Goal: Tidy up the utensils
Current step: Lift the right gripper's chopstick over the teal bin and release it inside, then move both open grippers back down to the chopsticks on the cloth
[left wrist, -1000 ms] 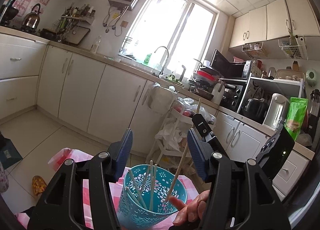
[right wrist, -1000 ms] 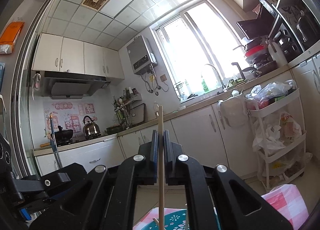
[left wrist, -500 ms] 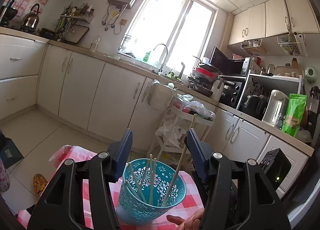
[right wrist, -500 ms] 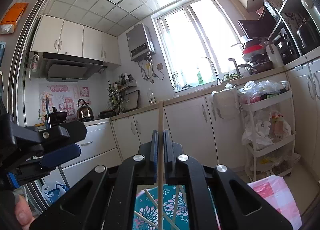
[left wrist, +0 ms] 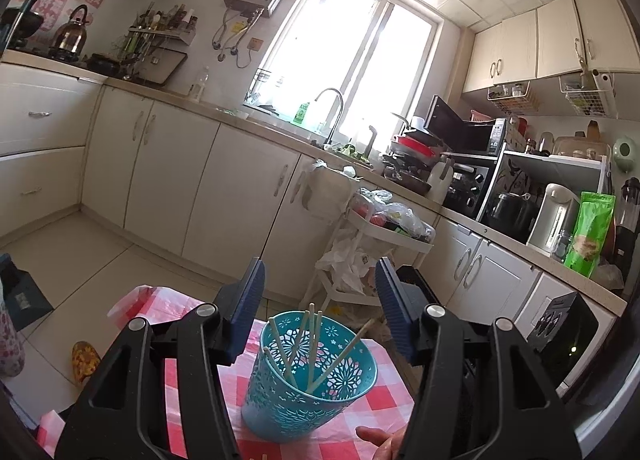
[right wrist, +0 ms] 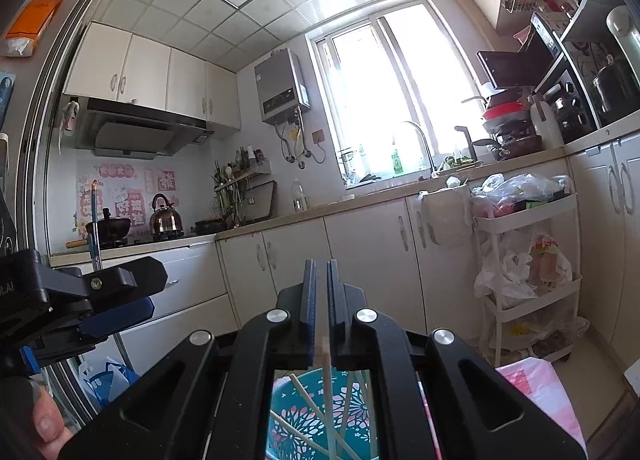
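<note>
— Chopsticks?
— I see pale sticks [left wrist: 310,344] upright in the teal holder [left wrist: 308,388], one leaning toward 2 o'clock.
— Jaws?
— Left gripper [left wrist: 320,300] spread wide; right gripper [right wrist: 319,300] slightly parted, stick [right wrist: 327,384] below, grasp unclear.

Nothing legible: the pink wall posters [right wrist: 120,196] carry large characters too blurred to read.

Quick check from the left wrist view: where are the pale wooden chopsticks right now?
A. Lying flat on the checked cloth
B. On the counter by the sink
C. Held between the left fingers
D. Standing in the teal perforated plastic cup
D: the pale wooden chopsticks lean inside the teal perforated plastic cup, which stands on the red-checked tablecloth between the wide-open left gripper fingers.
</note>
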`<action>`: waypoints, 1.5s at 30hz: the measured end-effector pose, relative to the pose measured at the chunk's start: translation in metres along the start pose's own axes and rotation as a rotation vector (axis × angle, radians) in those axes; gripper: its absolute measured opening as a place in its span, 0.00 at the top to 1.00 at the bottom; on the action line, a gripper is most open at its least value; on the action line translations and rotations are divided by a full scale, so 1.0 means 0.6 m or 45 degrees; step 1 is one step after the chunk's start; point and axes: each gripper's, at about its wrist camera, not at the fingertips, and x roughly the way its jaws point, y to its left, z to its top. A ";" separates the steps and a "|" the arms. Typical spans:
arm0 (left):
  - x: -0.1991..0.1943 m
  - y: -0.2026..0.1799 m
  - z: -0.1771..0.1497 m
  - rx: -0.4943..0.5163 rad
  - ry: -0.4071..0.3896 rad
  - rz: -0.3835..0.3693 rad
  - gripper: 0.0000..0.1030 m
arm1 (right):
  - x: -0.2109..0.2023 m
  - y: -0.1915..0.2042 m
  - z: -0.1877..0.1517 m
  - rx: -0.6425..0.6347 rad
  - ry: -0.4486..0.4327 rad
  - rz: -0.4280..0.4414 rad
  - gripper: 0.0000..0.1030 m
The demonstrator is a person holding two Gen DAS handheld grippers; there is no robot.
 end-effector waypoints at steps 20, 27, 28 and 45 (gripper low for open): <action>-0.020 0.028 -0.040 0.037 0.085 0.069 0.45 | -0.112 0.007 -0.087 0.088 0.287 -0.078 0.76; -0.016 0.089 -0.111 0.104 0.358 0.250 0.42 | -0.103 0.030 -0.232 0.028 0.867 -0.150 0.55; -0.012 0.095 -0.126 0.130 0.411 0.282 0.42 | -0.096 0.033 -0.248 0.032 0.929 -0.145 0.55; 0.008 0.105 -0.261 0.338 0.797 0.349 0.39 | -0.086 0.072 -0.301 -0.170 1.243 -0.165 0.80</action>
